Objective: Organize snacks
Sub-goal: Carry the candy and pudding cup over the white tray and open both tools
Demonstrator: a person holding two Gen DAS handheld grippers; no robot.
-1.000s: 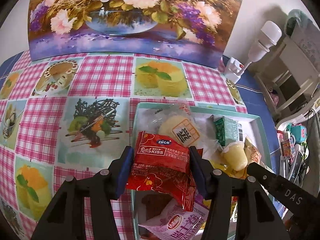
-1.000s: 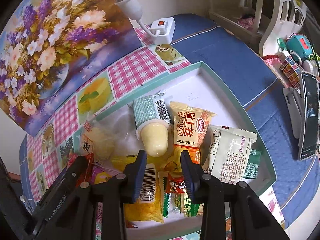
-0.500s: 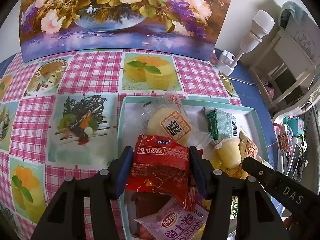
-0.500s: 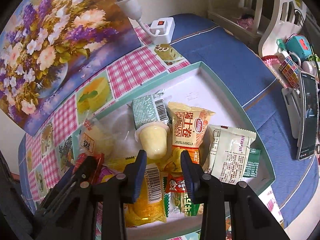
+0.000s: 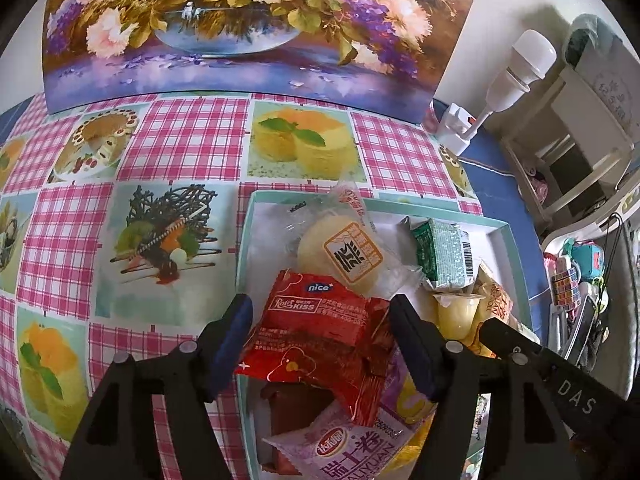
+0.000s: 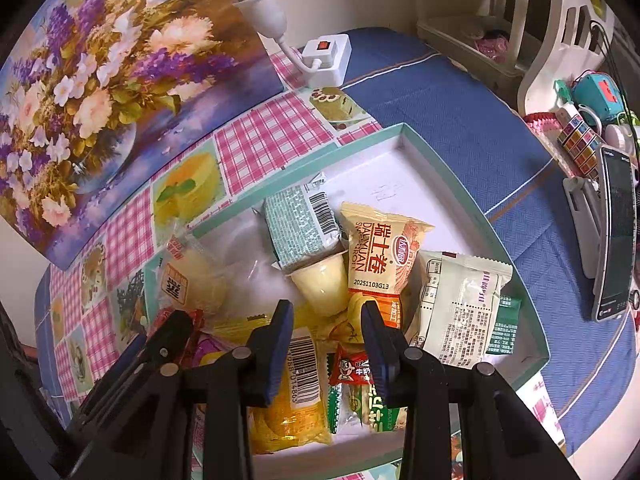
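Left wrist view: the left claw (image 5: 320, 344) is clenched on a red pack (image 5: 316, 328), its two fingers pressing the pack's sides, and holds it above the near left part of the box (image 5: 243, 248). The box is a shallow teal-rimmed tray standing on the bench (image 5: 160, 160), which wears a pink checked cloth with cake pictures. Inside the box, just beyond the red pack, lies a clear-wrapped bun (image 5: 340, 248); to the right of the bun is a green pack (image 5: 440, 256) with a jelly cup (image 5: 456, 312) just before it. A pink pack (image 5: 344, 448) lies under the red one at the box's near end. A flower painting (image 5: 240, 24) stands behind the box.

Right wrist view: the right claw (image 6: 326, 344) is released, fingers apart with nothing between them, hovering over the near side of the box (image 6: 472, 200). Under it lie a yellow pack (image 6: 288, 400) and a small red sachet (image 6: 350, 368). Beyond its tips sit the jelly cup (image 6: 324, 284), the green pack (image 6: 298, 228) and an orange pack (image 6: 378, 256); a white pack (image 6: 460, 308) lies to the right. The left claw (image 6: 168, 340) shows at the box's left edge with the red pack.
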